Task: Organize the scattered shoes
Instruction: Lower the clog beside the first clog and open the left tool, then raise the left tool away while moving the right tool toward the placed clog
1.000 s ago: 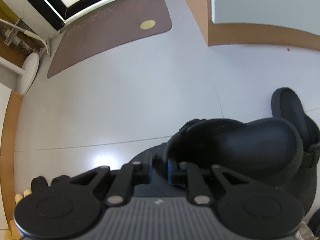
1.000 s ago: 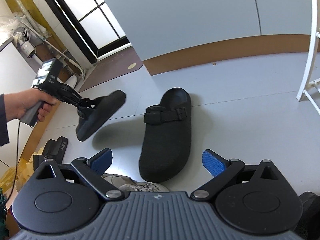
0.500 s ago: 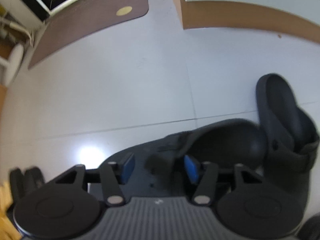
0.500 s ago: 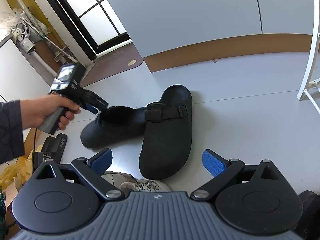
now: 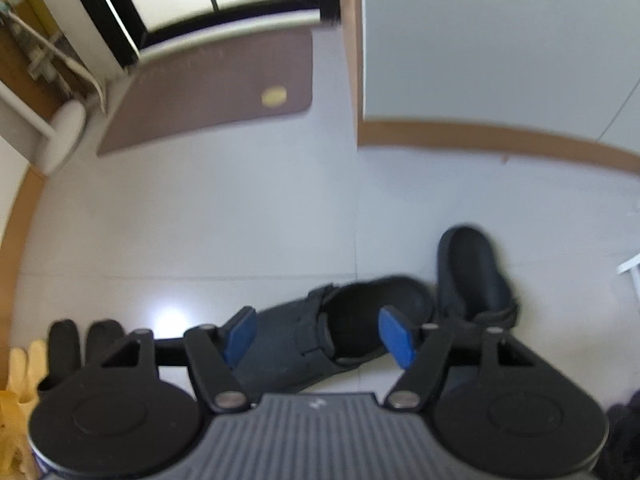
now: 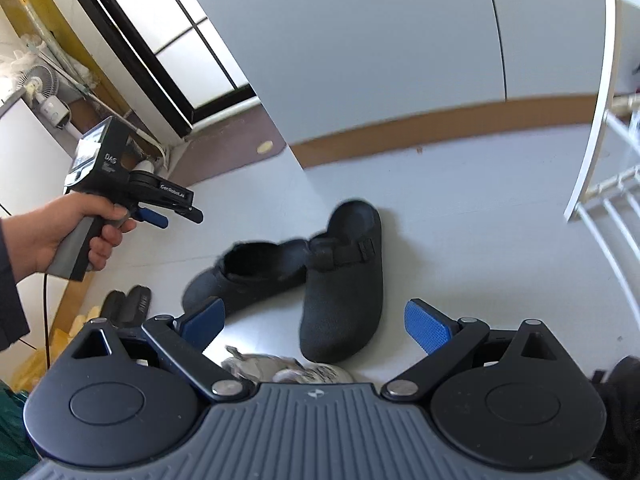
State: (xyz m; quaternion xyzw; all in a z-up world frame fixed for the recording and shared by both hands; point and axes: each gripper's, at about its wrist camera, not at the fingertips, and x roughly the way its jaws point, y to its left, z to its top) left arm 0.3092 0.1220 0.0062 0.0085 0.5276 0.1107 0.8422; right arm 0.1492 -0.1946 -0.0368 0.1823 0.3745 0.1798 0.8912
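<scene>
Released since the earlier frame, the left clog [image 6: 248,272] lies askew at lower centre, toe touching its upright mate [image 6: 344,284], below the opening, empty left gripper [image 5: 316,336]; right gripper [image 6: 316,324] gapes empty.

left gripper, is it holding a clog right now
No, the left gripper is up off the floor with nothing in it; both clogs lie below.

Pale grey tiled floor [image 6: 460,216], two black clogs [image 6: 344,280] touching at an angle, one [image 6: 248,272] lying askew, brown doormat [image 5: 216,88] by the glass door, black slides [image 6: 128,304] near the left wall, pale patterned sneaker [image 6: 288,370] closest.
</scene>
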